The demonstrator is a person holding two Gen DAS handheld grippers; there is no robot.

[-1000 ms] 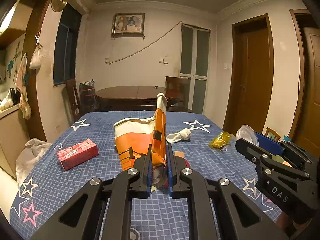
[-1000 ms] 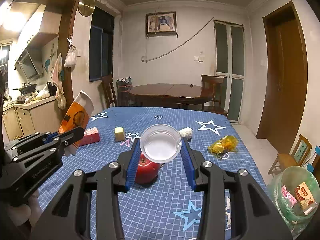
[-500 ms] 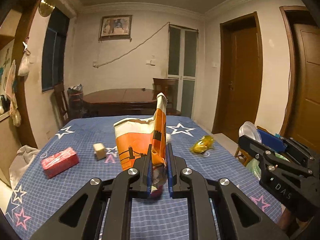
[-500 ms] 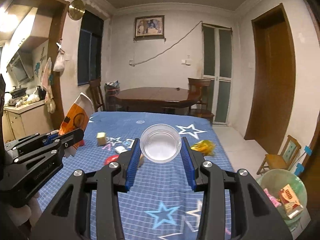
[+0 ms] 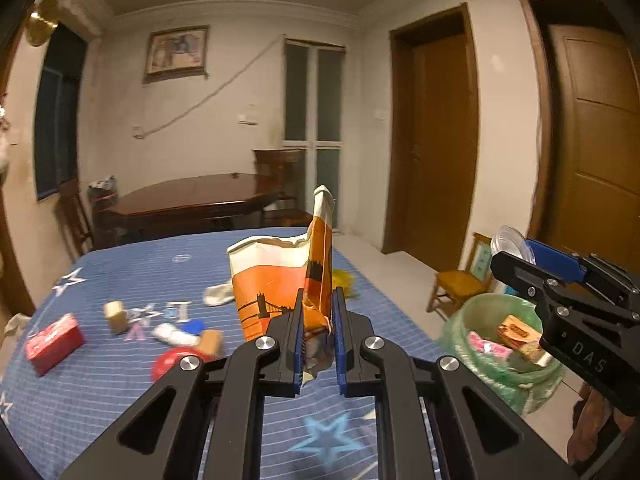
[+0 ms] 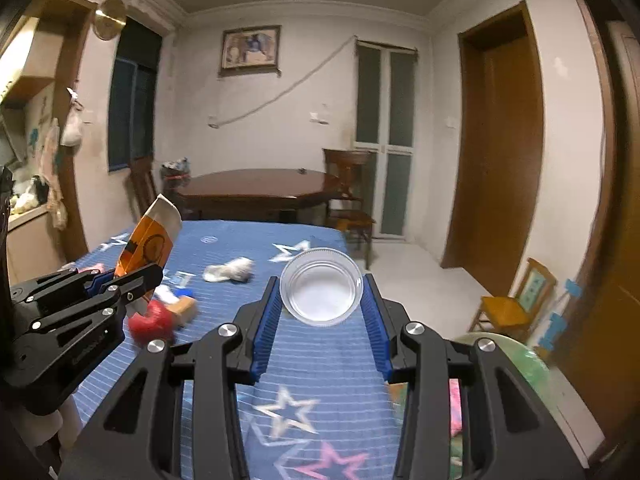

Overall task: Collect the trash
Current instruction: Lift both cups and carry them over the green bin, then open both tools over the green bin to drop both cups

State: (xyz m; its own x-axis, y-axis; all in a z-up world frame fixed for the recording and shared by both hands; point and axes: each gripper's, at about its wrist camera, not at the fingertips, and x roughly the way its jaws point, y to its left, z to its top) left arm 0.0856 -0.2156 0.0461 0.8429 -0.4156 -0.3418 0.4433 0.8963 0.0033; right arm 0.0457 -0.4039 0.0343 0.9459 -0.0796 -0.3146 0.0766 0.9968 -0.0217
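My left gripper (image 5: 317,300) is shut on an orange and white paper bag (image 5: 280,280), held upright above the blue star tablecloth (image 5: 100,380). My right gripper (image 6: 322,292) is shut on a clear plastic cup (image 6: 322,286), its open mouth facing the camera. The right gripper with the cup also shows at the right of the left wrist view (image 5: 560,280), above a green-lined trash bin (image 5: 500,340) on the floor that holds wrappers. The left gripper with the bag shows at the left of the right wrist view (image 6: 120,284).
On the cloth lie a red box (image 5: 54,344), a tan block (image 5: 114,316), a red round item (image 5: 174,362), a white crumpled tissue (image 6: 230,270) and a yellow wrapper (image 5: 344,280). A small wooden chair (image 5: 460,280) stands beyond the bin. A dark wooden table (image 5: 192,200) is behind.
Both grippers have swung to the right with their loads. The trash bin has come further into view at the right, closer under the right gripper.
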